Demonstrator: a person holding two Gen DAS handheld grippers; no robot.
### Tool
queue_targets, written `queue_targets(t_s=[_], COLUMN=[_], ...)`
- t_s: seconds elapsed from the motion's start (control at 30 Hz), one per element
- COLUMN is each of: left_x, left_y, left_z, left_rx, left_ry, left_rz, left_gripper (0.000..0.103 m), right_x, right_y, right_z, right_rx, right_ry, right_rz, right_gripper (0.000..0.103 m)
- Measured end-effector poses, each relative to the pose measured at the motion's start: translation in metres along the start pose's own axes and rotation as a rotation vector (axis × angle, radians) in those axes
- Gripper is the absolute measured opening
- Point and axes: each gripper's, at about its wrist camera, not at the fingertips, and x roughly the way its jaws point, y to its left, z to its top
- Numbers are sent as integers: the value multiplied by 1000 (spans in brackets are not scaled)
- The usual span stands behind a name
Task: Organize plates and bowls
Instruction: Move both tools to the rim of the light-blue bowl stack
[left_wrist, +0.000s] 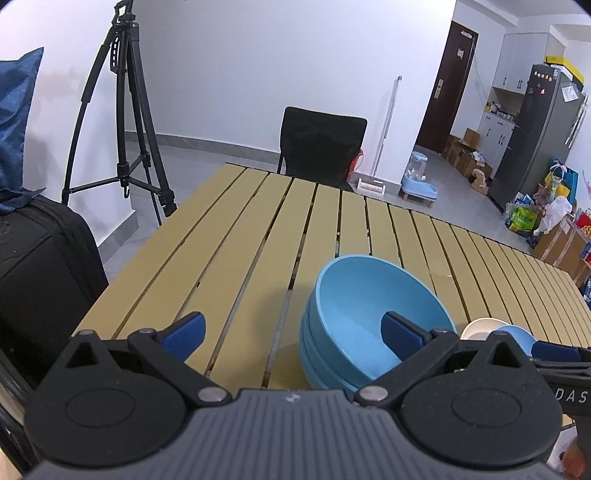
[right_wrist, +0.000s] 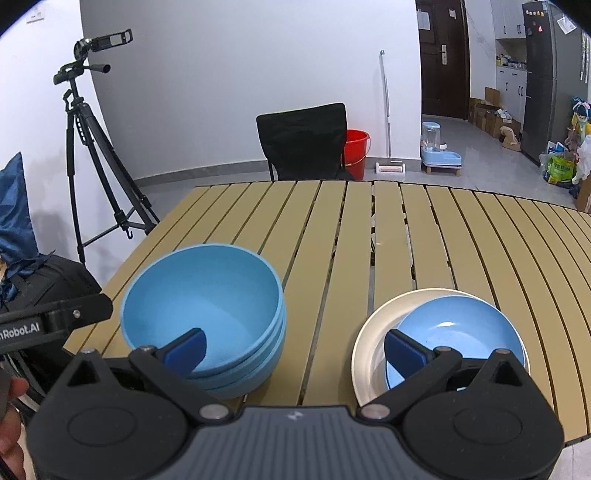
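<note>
Both grippers hang spread wide, nothing in either. The left gripper (left_wrist: 291, 334) sits over the near-left part of the slatted table (right_wrist: 332, 229), beside the stack of blue bowls (right_wrist: 207, 314). The right gripper (right_wrist: 293, 349) hovers between that stack and the blue plate (right_wrist: 458, 336), which rests on a white plate (right_wrist: 373, 332) near the front edge, possibly overhanging it. The far slats lie bare toward the black chair (right_wrist: 303, 140).

Bright, even indoor light, soft shadows, sharp focus, strong fisheye bending and dark corners
</note>
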Motion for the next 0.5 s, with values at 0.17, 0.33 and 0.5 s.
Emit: queue_targets(t_s=[0.17, 0.33, 0.5], left_x=[16, 33, 55], left_y=[-2, -4, -2], left_z=[7, 11, 12], left_rx=[-4, -1, -15], left_ry=[54, 82, 134], left_rz=[-11, -21, -26], left_gripper=[103, 103, 103], right_x=[14, 37, 59], right_y=[0, -6, -10], right_z=[7, 11, 10], right_rx=[12, 63, 98], right_ry=[28, 93, 155], right_rz=[8, 42, 60], right_gripper=[103, 102, 101])
